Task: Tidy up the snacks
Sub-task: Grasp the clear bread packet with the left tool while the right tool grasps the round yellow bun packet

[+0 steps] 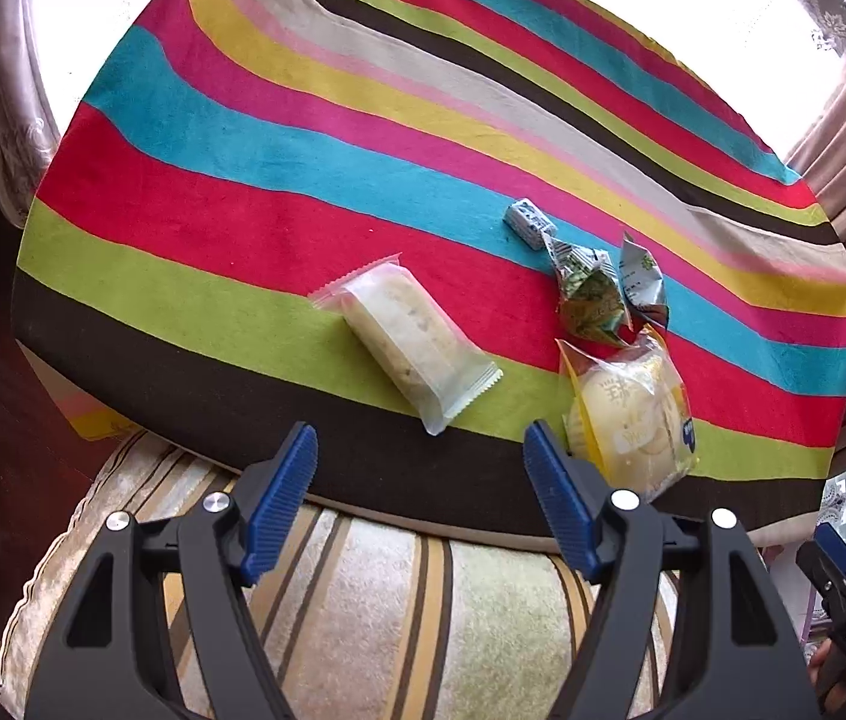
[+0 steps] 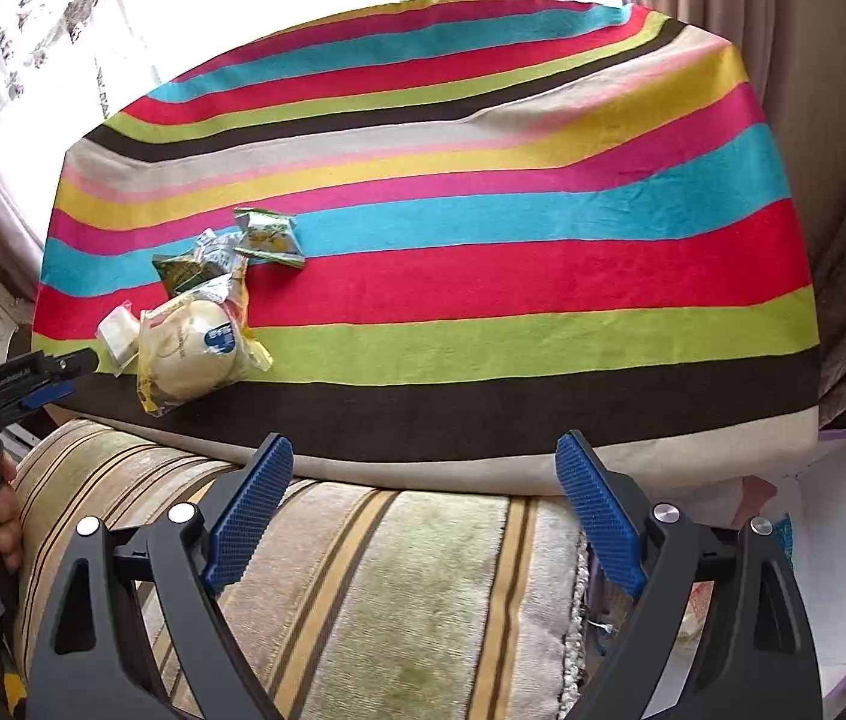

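Both the left gripper (image 1: 420, 456) and right gripper (image 2: 426, 462) have jaws apart, empty; wrapped bun (image 1: 633, 420) sits just past the left's jaws.

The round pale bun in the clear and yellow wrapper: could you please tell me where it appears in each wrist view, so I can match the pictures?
Left wrist view: the round pale bun in the clear and yellow wrapper lies lower right of centre, just beyond the tool's right-hand pad.
Right wrist view: the same bun lies at the left, near the table's front edge.
Shared landmark: the crumpled green foil packets just behind the bun on the striped cloth.
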